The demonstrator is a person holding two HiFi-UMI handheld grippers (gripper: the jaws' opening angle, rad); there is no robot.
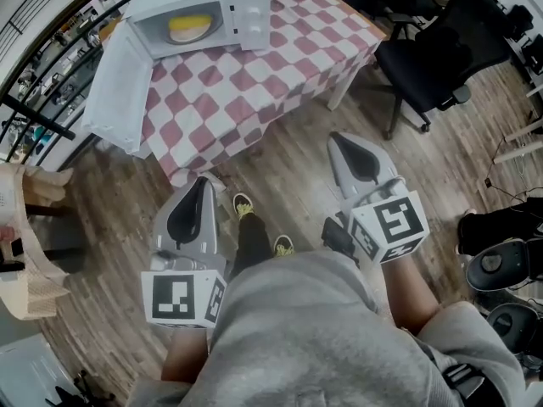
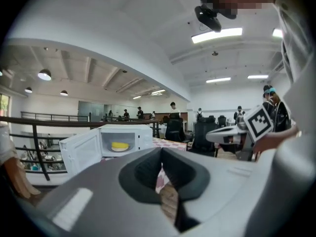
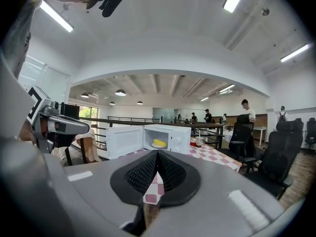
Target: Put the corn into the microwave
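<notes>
Sitting in the microwave [image 1: 246,7], corn [image 1: 188,26] lies far from left tool [image 1: 201,185] and right tool [image 1: 340,142], both closed.

No text can be read: the microwave [image 1: 242,11] panel is too small, and the marker cubes [image 1: 182,298] bear only square patterns.

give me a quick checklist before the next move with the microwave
1. Corn inside the microwave: ok.
2. Microwave door swung wide open: ok.
3. Left gripper empty, jaws together: ok.
4. Right gripper empty, jaws together: ok.
5. Grippers close enough to the table to reach the door: not ok, both are held back over the floor.
</notes>
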